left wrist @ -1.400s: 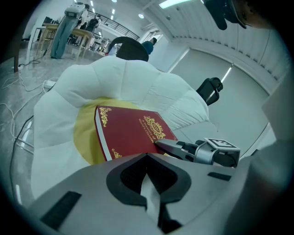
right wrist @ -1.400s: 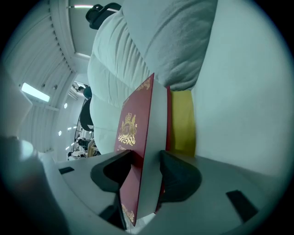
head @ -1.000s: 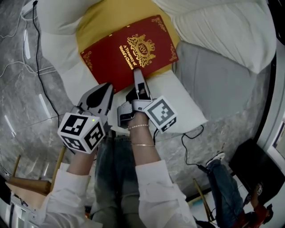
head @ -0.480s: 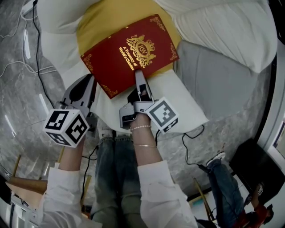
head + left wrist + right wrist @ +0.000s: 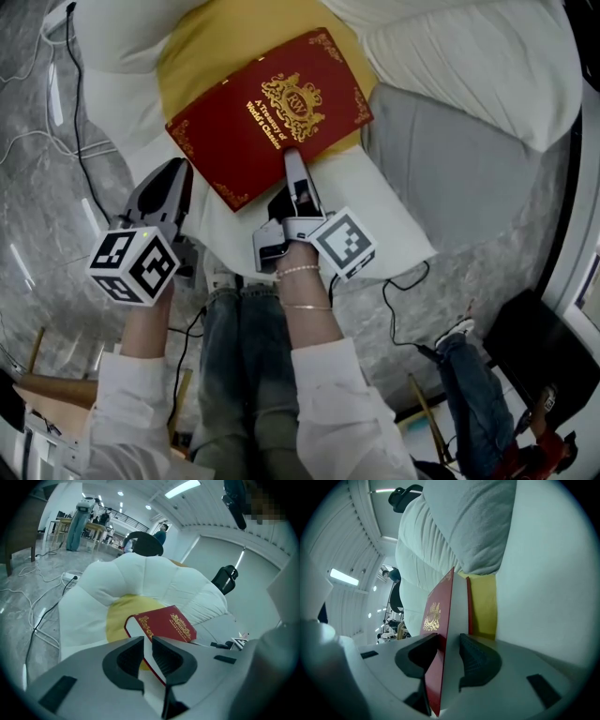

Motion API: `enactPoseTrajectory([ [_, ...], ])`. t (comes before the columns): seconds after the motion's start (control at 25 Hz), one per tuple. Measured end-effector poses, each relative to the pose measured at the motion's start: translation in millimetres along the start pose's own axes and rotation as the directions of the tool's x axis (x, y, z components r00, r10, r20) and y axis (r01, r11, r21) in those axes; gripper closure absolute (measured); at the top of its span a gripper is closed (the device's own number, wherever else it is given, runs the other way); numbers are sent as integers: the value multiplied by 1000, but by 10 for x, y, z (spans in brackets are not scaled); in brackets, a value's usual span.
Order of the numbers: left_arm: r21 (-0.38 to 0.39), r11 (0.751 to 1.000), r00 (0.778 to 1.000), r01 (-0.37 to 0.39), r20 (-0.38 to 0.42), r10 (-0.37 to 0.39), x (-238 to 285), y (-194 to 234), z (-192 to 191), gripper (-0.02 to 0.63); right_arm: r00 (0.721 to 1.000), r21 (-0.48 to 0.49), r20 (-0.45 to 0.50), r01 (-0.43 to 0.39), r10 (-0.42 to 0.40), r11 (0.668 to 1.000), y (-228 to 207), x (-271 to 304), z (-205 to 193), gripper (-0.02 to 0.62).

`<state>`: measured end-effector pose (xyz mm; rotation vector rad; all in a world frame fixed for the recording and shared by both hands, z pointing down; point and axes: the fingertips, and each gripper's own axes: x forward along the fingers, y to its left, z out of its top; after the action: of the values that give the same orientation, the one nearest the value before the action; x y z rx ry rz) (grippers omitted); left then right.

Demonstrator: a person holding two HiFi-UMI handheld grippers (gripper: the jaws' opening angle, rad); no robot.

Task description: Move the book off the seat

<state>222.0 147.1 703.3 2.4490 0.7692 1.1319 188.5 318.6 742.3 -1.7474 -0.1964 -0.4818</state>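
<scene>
A red book [image 5: 267, 112] with gold print lies on a yellow cushion [image 5: 202, 47] on the white padded seat [image 5: 375, 206]. My right gripper [image 5: 292, 161] holds the book's near edge; its jaws have just been closing, and in the right gripper view [image 5: 449, 641] the cover and page block [image 5: 440, 620] fill the gap between them. My left gripper [image 5: 176, 173] hovers over the seat's left rim, short of the book's left corner. Its jaws [image 5: 147, 641] have just been opening to a narrow gap with nothing in it; the book [image 5: 171, 623] lies beyond.
A grey cushion [image 5: 450, 169] and a white backrest [image 5: 469, 56] lie right of the book. Cables [image 5: 80, 112] run over the marble floor on the left. A wooden chair [image 5: 56, 384] stands lower left. Another person's leg [image 5: 469, 375] and a black bag [image 5: 534, 328] are lower right.
My left gripper has swung left, from beside the right gripper to the seat's left rim. The book has shifted a little up and left. The right gripper has stayed in place.
</scene>
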Motion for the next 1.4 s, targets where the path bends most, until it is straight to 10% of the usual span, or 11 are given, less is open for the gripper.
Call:
enactPoseTrajectory([
  [0.28,-75,997,998,34,-42,-37,123,44,-84,417,1000,-10,-10,-3,3,1000,-31,8,12,442],
  [1.4,59,994,996,89,25,-90,69,-94,102,488,1000,-89,3,-18,18,996,215,-99,7,456],
])
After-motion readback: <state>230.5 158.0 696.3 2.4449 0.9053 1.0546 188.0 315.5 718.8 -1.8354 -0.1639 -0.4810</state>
